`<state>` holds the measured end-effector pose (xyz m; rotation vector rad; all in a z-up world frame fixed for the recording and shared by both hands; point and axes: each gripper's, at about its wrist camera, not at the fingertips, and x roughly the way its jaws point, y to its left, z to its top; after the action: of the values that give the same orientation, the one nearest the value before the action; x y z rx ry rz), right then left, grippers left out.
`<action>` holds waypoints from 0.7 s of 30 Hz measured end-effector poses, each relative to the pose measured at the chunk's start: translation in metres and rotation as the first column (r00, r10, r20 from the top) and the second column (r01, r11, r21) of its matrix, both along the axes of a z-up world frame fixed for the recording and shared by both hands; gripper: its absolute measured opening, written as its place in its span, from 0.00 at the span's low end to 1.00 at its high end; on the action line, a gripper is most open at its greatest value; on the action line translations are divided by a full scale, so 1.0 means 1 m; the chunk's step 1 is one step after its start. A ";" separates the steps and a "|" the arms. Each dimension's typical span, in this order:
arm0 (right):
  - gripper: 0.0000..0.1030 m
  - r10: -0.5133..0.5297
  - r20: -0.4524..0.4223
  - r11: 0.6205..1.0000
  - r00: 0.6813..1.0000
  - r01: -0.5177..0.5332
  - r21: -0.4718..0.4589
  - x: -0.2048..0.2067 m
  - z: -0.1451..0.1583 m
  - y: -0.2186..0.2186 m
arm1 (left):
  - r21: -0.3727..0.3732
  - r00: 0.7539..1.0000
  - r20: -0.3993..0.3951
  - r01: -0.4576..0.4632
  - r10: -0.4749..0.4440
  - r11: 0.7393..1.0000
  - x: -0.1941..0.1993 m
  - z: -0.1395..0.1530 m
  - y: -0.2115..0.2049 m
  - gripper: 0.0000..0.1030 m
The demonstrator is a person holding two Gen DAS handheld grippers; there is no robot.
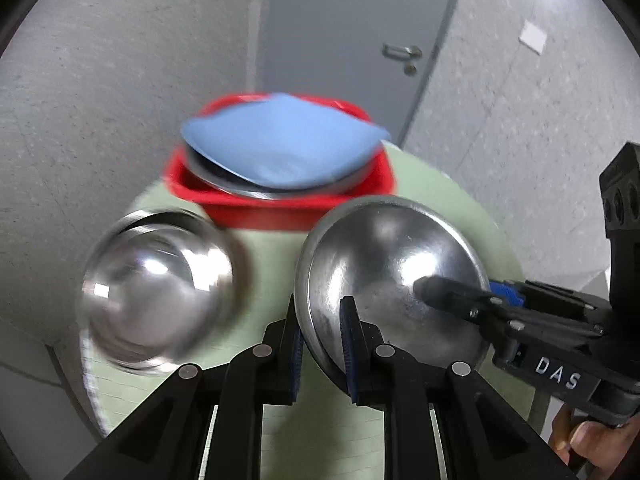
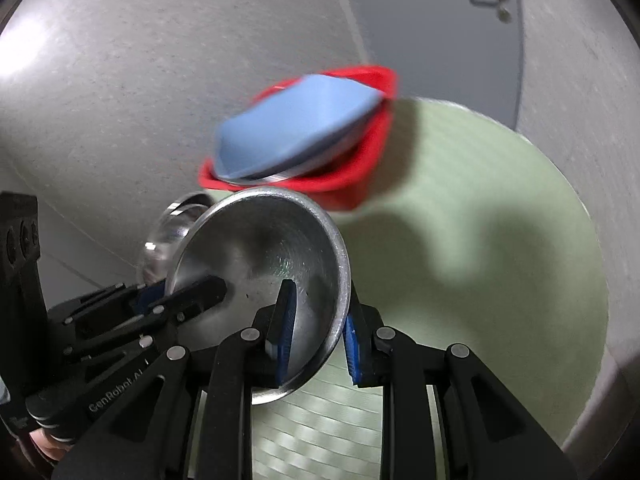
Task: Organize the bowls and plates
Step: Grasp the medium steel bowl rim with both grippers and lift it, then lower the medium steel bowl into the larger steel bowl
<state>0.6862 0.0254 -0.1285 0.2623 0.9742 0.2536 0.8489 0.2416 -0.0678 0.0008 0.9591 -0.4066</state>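
A shallow steel bowl (image 1: 392,264) (image 2: 256,248) is held by both grippers at once. In the left wrist view my left gripper (image 1: 320,312) is shut on its left rim, one pad inside and one outside. My right gripper (image 2: 320,308) is shut on the opposite rim, and from the left it shows as the right gripper (image 1: 460,292) with one finger inside the bowl. From the right, the left gripper (image 2: 180,292) is seen the same way. A second, deeper steel bowl (image 1: 156,288) (image 2: 172,220) sits to the left. A blue plate (image 1: 284,148) (image 2: 296,128) lies on a steel plate (image 1: 224,184) in the red bin (image 1: 280,212) (image 2: 348,196).
Everything stands on a round pale-green table (image 1: 440,200) (image 2: 480,200), with its edge close behind the bin and the deeper bowl near its left edge. Grey floor surrounds it, and a grey door (image 1: 352,40) is beyond. A person's hand (image 1: 592,440) grips the right handle.
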 end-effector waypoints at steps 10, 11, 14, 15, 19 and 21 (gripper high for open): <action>0.21 0.117 0.002 0.992 0.993 -0.117 -0.040 0.039 0.009 0.112 | -0.004 0.991 0.004 -0.131 0.131 0.991 0.015 0.006 0.111 0.13; 0.21 0.121 -0.003 0.992 0.993 -0.121 -0.044 0.041 0.008 0.119 | -0.001 0.991 -0.002 -0.135 0.135 0.991 0.017 0.004 0.117 0.13; 0.21 0.124 -0.027 0.991 0.992 -0.125 -0.057 0.049 -0.001 0.133 | 0.006 0.990 -0.025 -0.139 0.139 0.990 0.021 -0.003 0.130 0.13; 0.21 0.123 -0.039 0.990 0.992 -0.125 -0.063 0.052 -0.006 0.137 | 0.008 0.990 -0.031 -0.137 0.137 0.991 0.023 -0.005 0.132 0.14; 0.21 0.117 -0.062 0.988 0.991 -0.123 -0.091 0.059 -0.015 0.146 | 0.024 0.991 -0.055 -0.122 0.124 0.992 0.036 -0.015 0.135 0.14; 0.21 0.113 -0.068 0.988 0.991 -0.120 -0.100 0.063 -0.017 0.149 | 0.026 0.991 -0.065 -0.119 0.121 0.993 0.046 -0.018 0.133 0.14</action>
<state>0.7494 0.1746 -0.1460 0.1189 1.0625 0.3023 0.8949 0.3745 -0.0862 -0.0507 1.0237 -0.2866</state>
